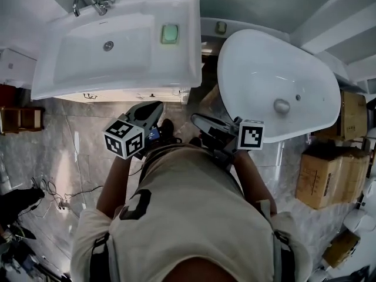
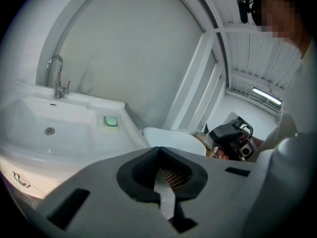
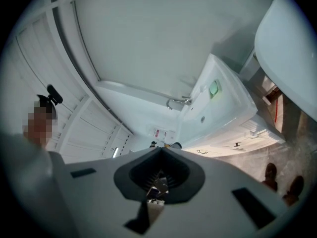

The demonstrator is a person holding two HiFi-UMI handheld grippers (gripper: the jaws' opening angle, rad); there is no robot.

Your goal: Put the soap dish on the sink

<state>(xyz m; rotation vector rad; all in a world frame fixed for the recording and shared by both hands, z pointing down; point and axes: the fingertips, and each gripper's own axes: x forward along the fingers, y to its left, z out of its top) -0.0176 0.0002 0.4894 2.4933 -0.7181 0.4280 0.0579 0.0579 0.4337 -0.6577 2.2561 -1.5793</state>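
I see a white sink (image 1: 182, 69) over a grey marbled floor (image 1: 59, 140). A green soap dish (image 1: 170, 33) sits on its right ledge, beside the basin. A chrome faucet (image 1: 88, 2) is at the back-left corner. On the floor are a white oval tub (image 1: 264, 69) just right of the sink, cardboard boxes (image 1: 320, 178) and loose cables (image 1: 50, 192).

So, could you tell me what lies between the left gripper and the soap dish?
In the head view, only the bare white front rim and ledge of the sink separate the left gripper from the soap dish; nothing else stands there.
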